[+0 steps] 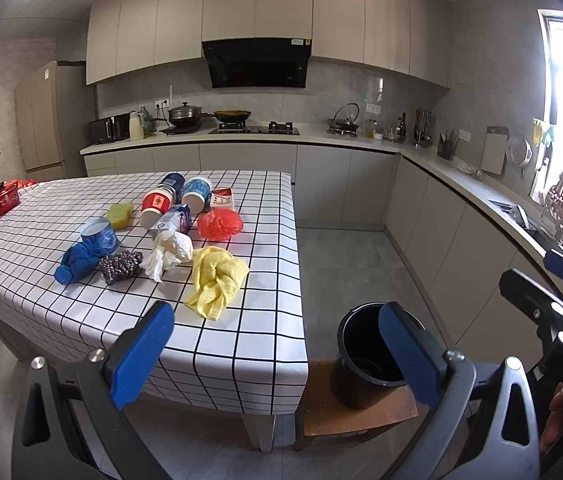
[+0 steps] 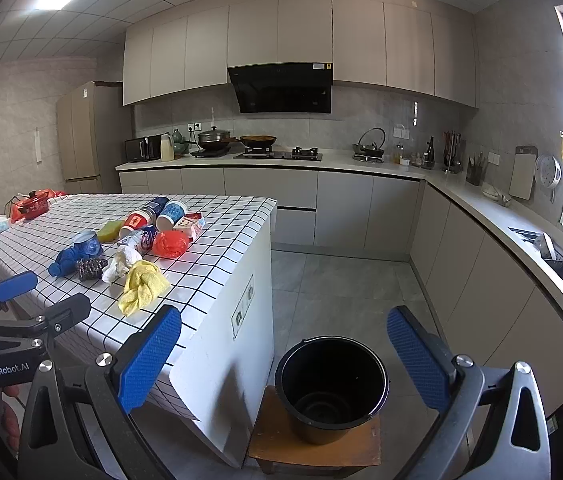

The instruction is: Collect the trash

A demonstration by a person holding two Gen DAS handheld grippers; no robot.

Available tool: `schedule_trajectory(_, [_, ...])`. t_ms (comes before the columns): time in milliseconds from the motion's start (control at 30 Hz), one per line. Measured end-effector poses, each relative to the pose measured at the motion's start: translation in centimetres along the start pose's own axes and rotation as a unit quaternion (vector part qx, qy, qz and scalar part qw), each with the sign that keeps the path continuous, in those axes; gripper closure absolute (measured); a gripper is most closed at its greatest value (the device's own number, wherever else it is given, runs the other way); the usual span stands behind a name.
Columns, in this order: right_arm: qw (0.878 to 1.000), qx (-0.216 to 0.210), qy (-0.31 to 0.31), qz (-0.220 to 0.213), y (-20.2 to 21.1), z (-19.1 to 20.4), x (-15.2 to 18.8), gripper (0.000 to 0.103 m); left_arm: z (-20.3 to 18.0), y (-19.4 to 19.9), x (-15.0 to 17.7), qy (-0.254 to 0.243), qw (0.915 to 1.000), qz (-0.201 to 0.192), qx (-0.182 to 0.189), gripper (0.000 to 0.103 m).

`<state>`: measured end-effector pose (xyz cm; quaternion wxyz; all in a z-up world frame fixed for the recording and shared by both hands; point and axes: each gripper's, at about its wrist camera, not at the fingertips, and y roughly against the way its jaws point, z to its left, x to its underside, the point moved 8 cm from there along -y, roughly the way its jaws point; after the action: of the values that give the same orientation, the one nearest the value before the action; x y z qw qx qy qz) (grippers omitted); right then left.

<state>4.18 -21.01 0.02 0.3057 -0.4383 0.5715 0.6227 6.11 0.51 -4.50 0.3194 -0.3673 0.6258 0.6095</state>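
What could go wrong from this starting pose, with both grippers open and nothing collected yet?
1. The black bucket stands on a small wooden stool below the table edge, so dropped items might miss it or a bump might tip it.
2. The trash is crowded: the crumpled tissue touches the steel scourer, so a grasp may drag a neighbour.
3. The yellow cloth is limp and may snag.

You have crumpled trash (image 1: 169,236) heaped on the checked table (image 1: 249,336); your empty black bucket (image 2: 331,384) stands upright on the stool (image 2: 313,446).
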Motion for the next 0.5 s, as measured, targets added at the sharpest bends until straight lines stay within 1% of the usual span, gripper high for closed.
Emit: schedule_trajectory(500, [1.000, 0.000, 0.003, -0.005, 0.50, 0.28, 0.01, 0.000, 0.46, 0.46, -0.17, 0.000, 1.0000, -0.003, 0.001, 0.000])
